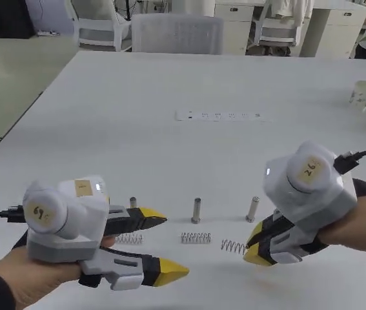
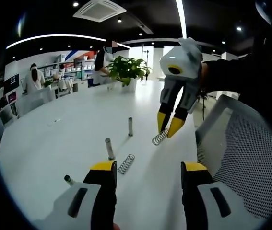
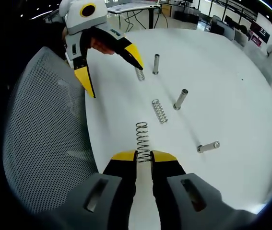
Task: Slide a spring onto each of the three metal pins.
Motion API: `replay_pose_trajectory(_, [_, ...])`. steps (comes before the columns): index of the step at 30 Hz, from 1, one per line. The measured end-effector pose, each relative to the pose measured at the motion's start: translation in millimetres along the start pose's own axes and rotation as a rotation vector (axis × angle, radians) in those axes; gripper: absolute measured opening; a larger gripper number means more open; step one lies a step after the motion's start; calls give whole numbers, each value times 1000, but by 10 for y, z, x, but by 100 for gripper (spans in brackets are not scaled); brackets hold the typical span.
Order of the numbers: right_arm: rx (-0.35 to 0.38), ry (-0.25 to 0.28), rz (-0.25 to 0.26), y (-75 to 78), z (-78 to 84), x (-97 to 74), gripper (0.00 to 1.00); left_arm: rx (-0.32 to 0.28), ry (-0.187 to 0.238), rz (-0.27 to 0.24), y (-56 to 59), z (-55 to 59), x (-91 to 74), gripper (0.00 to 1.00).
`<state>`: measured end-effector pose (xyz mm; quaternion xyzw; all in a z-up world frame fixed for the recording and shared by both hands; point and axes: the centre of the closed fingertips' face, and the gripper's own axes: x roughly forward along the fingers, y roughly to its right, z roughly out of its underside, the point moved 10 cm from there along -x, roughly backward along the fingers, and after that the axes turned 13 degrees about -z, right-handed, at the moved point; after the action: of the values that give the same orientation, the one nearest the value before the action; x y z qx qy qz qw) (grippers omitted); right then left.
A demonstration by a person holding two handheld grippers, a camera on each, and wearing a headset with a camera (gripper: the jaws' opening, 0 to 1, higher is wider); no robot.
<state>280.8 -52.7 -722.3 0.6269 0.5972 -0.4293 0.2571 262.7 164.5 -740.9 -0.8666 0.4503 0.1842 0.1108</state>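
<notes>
Three short metal pins stand in a row on the white table: left pin, middle pin, right pin. In front of them lie a left spring and a middle spring. My right gripper is shut on one end of a third spring, low over the table in front of the right pin; its own view shows that spring sticking out between the tips. My left gripper is open beside the left spring with nothing between its fingers.
A white power strip lies mid-table, and a paper cup stands at the far right. Office chairs line the far edge. A mesh chair is by the near edge. A potted plant sits at the table's end.
</notes>
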Motion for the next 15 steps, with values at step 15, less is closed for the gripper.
replay_pose_trajectory(15, [-86,-6,-38,-91,-223,13,13,72,8,61,124,-65,111,41])
